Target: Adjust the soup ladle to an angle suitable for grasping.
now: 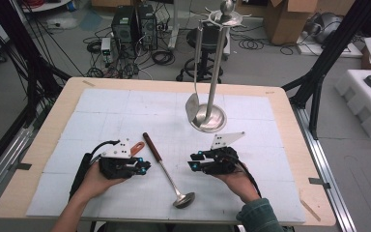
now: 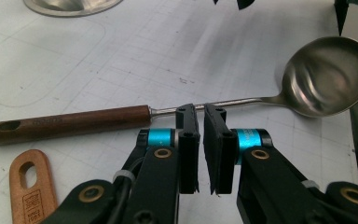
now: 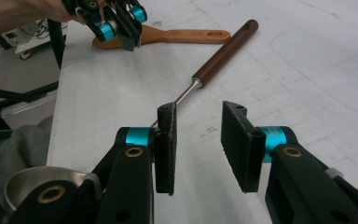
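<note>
A steel ladle (image 1: 166,174) with a dark wooden handle lies on the white mat (image 1: 125,106), its bowl (image 1: 184,199) toward the person. My left gripper (image 1: 145,166) sits just left of the shaft, jaws shut with nothing between them (image 2: 199,111); the ladle (image 2: 326,77) lies crosswise a little beyond its tips. My right gripper (image 1: 193,162) rests right of the shaft, open and empty (image 3: 198,112), with the ladle handle (image 3: 223,51) ahead to its left. A flat wooden spatula (image 1: 136,147) lies partly under the left gripper; its handle end (image 2: 30,186) has a hanging hole.
A steel utensil stand (image 1: 216,72) rises from a round base (image 1: 208,118) at mid-table, with a steel turner (image 1: 193,106) hanging from its top ring. The wooden table edge (image 1: 294,145) runs on the right. A stool (image 1: 203,48) and computers (image 1: 133,24) stand beyond the table.
</note>
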The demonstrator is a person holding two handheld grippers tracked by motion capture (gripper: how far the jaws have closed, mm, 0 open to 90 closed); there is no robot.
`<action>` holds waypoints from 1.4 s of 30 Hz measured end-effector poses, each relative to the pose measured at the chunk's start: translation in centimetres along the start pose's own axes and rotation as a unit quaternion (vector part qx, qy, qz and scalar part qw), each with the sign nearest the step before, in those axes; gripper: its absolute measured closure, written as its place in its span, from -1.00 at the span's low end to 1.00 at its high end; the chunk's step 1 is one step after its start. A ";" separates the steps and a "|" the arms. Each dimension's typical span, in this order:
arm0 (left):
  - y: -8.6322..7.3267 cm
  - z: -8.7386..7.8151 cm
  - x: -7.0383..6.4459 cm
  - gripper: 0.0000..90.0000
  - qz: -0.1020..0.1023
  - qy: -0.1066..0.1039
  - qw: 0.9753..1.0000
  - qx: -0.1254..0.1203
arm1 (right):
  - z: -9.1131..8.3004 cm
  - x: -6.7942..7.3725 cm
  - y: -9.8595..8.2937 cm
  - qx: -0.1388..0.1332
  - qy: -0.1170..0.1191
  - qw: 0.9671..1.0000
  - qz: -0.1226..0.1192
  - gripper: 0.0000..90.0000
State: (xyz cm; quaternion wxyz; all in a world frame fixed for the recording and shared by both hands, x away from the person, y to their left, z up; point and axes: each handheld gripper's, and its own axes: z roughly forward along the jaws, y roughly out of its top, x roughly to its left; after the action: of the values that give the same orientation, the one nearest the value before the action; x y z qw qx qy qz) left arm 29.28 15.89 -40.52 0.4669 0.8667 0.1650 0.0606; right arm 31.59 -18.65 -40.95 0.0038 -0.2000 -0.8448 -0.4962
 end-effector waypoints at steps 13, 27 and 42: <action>0.1 -0.2 -0.2 0.79 0.002 -0.004 1.000 -0.009 | 1.1 0.1 0.1 0.012 0.021 1.000 -0.001 0.92; -0.1 -1.3 -0.4 0.52 0.002 0.002 1.000 -0.020 | 3.9 0.6 0.0 0.028 0.053 0.998 0.005 1.00; -0.6 -2.2 -0.2 0.40 -0.002 0.007 1.000 -0.030 | 6.8 1.4 -0.1 0.068 0.093 0.993 -0.008 1.00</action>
State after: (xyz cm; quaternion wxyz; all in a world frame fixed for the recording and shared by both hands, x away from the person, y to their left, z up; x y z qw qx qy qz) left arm 28.38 17.93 -39.80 0.4917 0.8515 0.1681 0.0704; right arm 31.54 -12.50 -44.17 0.0922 -0.1455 -0.8743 -0.4539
